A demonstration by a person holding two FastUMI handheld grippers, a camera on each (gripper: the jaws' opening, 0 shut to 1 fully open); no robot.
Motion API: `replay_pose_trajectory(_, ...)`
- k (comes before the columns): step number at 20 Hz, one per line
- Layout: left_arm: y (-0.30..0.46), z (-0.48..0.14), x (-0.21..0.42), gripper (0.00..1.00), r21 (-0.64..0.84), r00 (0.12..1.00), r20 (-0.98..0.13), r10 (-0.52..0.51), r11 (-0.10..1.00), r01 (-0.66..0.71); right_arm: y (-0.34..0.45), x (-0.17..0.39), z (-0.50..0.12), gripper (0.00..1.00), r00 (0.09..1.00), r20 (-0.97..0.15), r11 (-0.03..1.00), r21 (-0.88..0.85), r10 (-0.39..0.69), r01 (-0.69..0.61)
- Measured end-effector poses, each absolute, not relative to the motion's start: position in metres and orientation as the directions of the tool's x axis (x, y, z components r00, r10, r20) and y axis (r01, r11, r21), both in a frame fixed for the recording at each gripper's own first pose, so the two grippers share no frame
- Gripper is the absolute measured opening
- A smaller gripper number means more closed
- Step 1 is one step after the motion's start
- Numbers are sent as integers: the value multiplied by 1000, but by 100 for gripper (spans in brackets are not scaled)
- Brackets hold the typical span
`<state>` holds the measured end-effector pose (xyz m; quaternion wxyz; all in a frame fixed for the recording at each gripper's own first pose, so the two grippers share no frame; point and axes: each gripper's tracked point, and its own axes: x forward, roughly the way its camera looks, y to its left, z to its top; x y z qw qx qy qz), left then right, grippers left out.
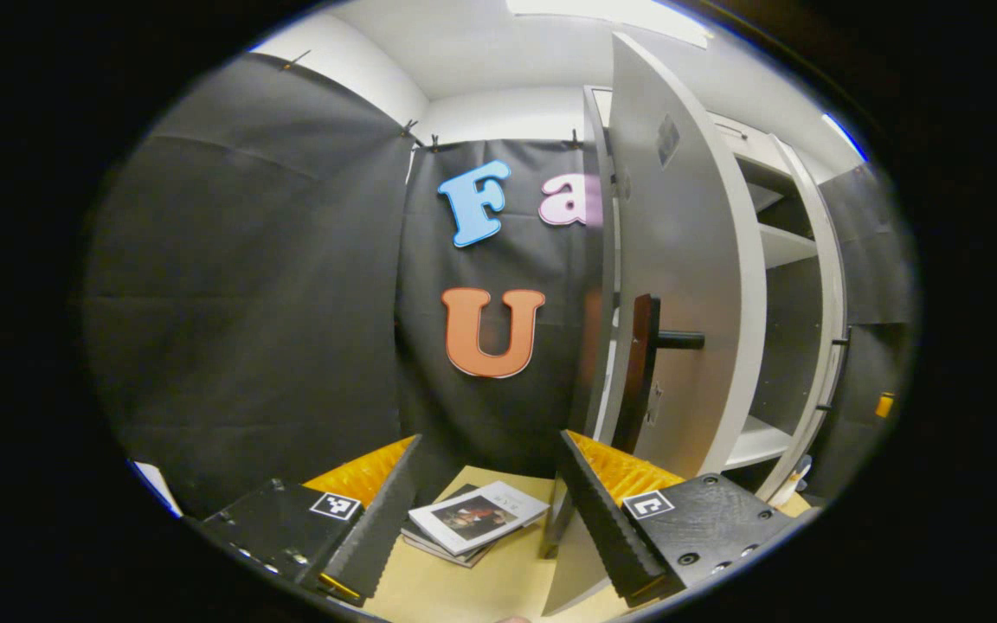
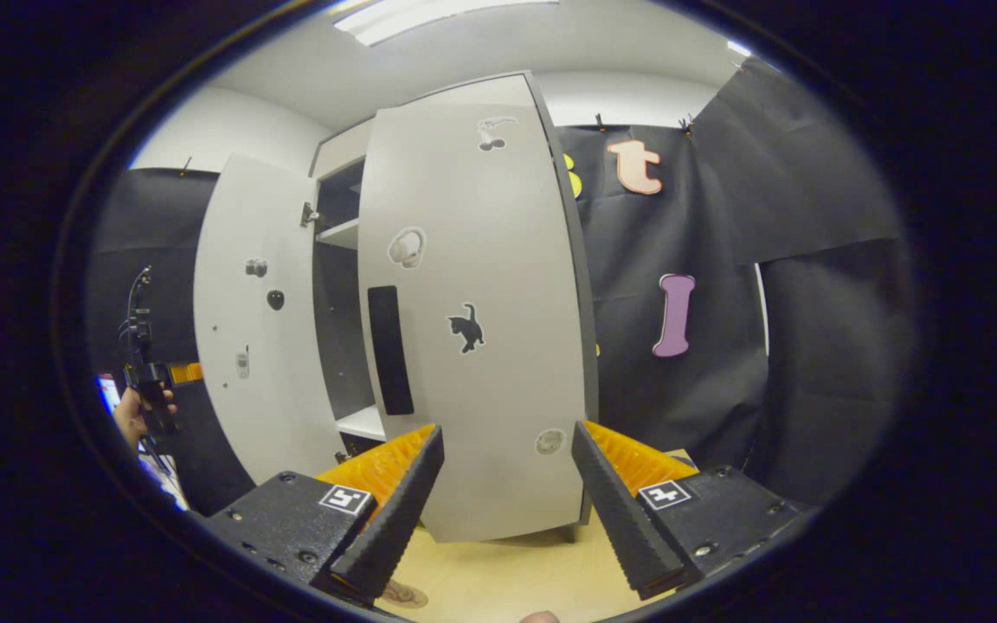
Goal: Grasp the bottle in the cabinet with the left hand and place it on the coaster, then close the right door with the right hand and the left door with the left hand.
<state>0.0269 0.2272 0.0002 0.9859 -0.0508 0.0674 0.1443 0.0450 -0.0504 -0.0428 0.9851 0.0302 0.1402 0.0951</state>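
Note:
In the left gripper view my left gripper [image 1: 490, 441] is open and empty above the table. Just to its right stands the white cabinet's left door [image 1: 680, 285], wide open and seen almost edge-on, with a dark handle [image 1: 647, 363]. The shelves [image 1: 788, 247] beyond it look bare. In the right gripper view my right gripper [image 2: 507, 428] is open, close in front of the right door [image 2: 472, 329]. That door is swung partway over the cabinet opening and has a black handle [image 2: 390, 350]. A brown round coaster [image 2: 402, 594] peeks out by my finger. A small pale bottle-like shape [image 1: 797, 480] is low beside the cabinet.
A stack of magazines [image 1: 472, 519] lies on the pale wooden table [image 1: 481, 588] ahead of the left gripper. In the right gripper view a hand [image 2: 131, 415] holds the other gripper beside the open left door [image 2: 247, 346]. Black cloth walls close in the booth.

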Motion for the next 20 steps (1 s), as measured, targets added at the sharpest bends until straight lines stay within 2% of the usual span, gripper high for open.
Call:
replay_pose_trajectory(5,194,3,28,100,-68,965,-146,218,971,-230,-60,31,-38,100,943,-269,980,102,194,-173)
replay_pose_trajectory(10,171,6,31,100,-68,975,-139,172,981,-183,-73,25,-32,98,950,-258,982,110,178,-154)
replay_pose_trajectory(11,168,7,33,89,-64,977,-139,163,983,-174,-74,23,-32,98,950,-258,982,112,178,-153)
replay_pose_trajectory(12,162,7,35,100,-63,978,-141,153,985,-163,-75,22,-33,98,950,-259,982,114,176,-151)
replay_pose_trajectory(17,123,5,44,100,-89,989,-129,75,992,-87,-84,16,-35,98,949,-275,986,109,154,-128)
replay_pose_trajectory(19,109,5,49,96,-95,991,-127,47,994,-59,-90,12,-34,98,949,-282,988,99,138,-115)
replay_pose_trajectory(20,102,4,53,95,-95,992,-124,34,994,-46,-94,10,-32,93,952,-280,990,92,125,-103)
